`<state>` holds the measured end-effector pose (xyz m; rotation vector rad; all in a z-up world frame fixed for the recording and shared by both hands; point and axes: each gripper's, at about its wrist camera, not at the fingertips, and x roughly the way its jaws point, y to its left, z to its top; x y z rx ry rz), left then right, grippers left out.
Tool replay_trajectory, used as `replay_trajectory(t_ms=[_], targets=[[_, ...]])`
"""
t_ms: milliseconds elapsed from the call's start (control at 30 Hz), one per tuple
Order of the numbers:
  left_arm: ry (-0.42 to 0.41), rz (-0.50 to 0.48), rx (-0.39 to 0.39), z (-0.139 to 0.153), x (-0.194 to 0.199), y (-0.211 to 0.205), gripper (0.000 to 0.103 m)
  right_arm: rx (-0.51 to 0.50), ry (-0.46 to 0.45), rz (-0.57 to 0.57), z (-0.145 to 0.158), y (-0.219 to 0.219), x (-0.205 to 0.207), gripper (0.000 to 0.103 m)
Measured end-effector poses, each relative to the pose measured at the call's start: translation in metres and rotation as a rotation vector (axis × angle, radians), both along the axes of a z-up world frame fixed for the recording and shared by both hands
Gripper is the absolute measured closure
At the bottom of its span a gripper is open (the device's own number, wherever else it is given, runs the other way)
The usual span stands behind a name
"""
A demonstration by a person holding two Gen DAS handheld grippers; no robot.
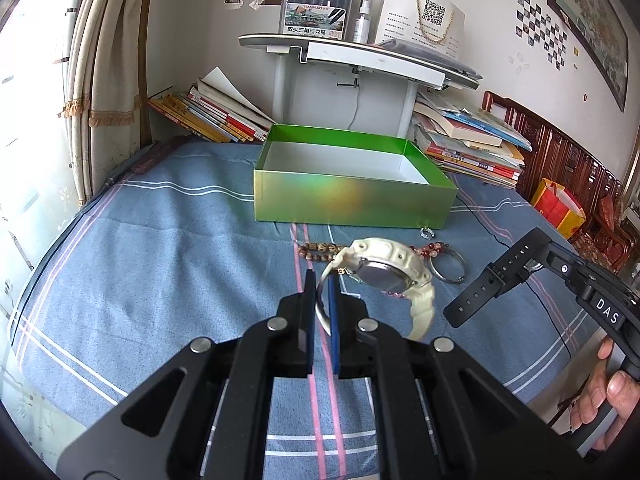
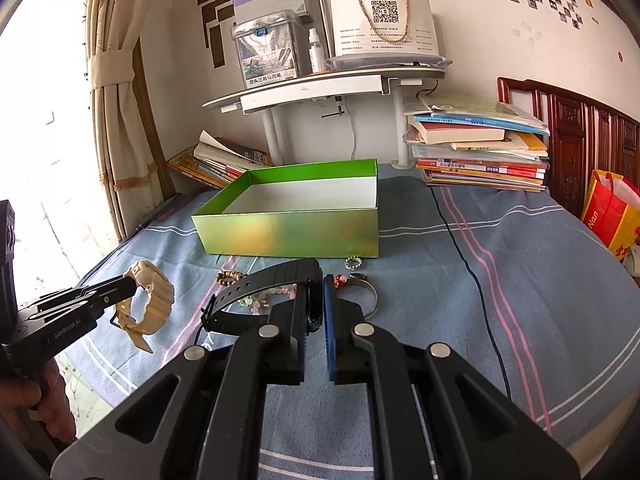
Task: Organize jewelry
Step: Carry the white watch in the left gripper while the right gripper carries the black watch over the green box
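Note:
My left gripper (image 1: 322, 280) is shut on the strap of a cream watch (image 1: 384, 272), which hangs above the blue striped bedcover (image 1: 160, 264). The right wrist view shows the same cream watch (image 2: 152, 300) in the left gripper (image 2: 132, 285) at the left. My right gripper (image 2: 322, 280) is shut on a black watch (image 2: 260, 286), whose strap sticks out to the left. An open green box (image 1: 352, 196) (image 2: 288, 234) with a white inside stands just behind. Below the watches lie wooden beads (image 2: 230, 277), pink beads (image 2: 264, 296), a silver bangle (image 2: 374, 298) and a small ring (image 2: 354, 263).
Stacks of books (image 2: 480, 152) lie behind the box on both sides of a small white desk (image 2: 320, 88). A black cable (image 2: 472, 272) runs across the bedcover at the right. A red and yellow bag (image 2: 608, 216) leans on the wooden headboard. A person's hand (image 1: 604, 392) holds the right gripper's handle.

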<state>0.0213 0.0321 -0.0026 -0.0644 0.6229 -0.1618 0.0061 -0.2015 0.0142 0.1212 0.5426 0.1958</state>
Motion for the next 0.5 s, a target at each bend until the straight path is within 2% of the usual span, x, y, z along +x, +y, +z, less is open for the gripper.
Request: replay_trajectory(t_ms=[500], targets=[[0.006, -0.008, 0.007, -0.0001, 0.0009, -0.0017, 0.097, 0.002, 0.002, -0.002, 0.0009, -0.0009, -0.0011, 0.095]])
